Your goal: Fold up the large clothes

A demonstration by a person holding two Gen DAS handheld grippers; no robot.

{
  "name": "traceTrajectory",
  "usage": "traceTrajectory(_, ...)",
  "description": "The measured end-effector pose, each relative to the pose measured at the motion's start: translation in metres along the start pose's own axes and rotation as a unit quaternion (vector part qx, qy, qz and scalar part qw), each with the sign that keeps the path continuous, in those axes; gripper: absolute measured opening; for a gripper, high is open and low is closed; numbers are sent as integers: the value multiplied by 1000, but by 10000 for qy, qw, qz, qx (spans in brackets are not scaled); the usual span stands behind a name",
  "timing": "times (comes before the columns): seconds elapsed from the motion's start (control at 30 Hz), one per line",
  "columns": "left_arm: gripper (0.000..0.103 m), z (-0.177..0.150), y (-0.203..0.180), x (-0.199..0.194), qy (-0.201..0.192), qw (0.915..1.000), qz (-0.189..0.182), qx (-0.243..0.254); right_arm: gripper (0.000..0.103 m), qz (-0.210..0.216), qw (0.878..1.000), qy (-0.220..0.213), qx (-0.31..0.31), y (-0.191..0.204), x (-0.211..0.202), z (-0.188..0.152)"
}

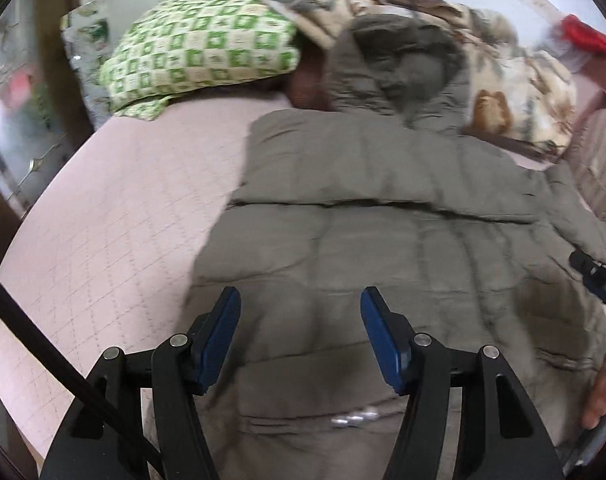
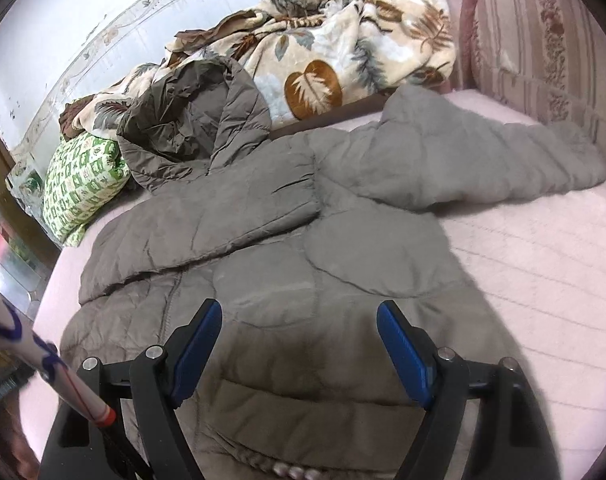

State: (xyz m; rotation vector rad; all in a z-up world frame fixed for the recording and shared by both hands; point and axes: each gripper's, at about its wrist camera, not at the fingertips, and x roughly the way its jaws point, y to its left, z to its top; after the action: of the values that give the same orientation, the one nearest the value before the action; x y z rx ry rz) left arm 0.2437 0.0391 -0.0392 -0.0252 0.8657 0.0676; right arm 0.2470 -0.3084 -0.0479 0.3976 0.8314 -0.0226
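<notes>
One sleeve (image 2: 239,204) is already lying folded across the grey jacket (image 2: 303,288) on the bed (image 2: 543,280), the other (image 2: 483,164) still sprawling toward two o'clock, both hand-held grippers (image 1: 301,336) (image 2: 299,354) hovering released.

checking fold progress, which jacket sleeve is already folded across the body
The sleeve on the pillow side lies across the jacket; the other sleeve still stretches out over the bed.

Green checked pillow (image 1: 199,52), leaf-print blanket (image 2: 343,52), pink quilted bedspread (image 1: 115,216)
</notes>
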Motion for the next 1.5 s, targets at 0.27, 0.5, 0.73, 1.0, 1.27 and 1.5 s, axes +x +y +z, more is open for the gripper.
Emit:
traceTrajectory(0.27,61,-5,7,17,218,9997,-84,121,84,288,9984,366,318,18,60,35)
traceTrajectory(0.5,61,-8,-2,37,630,9972,-380,108,61,155,9969,470,613,12,119,61)
traceTrajectory(0.73,61,-13,-10,43,683,9972,-218,228,14,-71,9937,678,893,-8,128,65)
traceTrajectory(1.0,61,-15,-16,27,553,9974,-340,303,25,-14,9960,345,823,-11,85,75)
traceTrajectory(1.27,63,-19,-25,37,559,9976,-277,316,57,-543,9696,-496,2332,-147,19,80)
traceTrajectory(1.5,70,-21,-29,53,540,9979,-52,354,63,-987,9071,-844,4003,-292,-4,56)
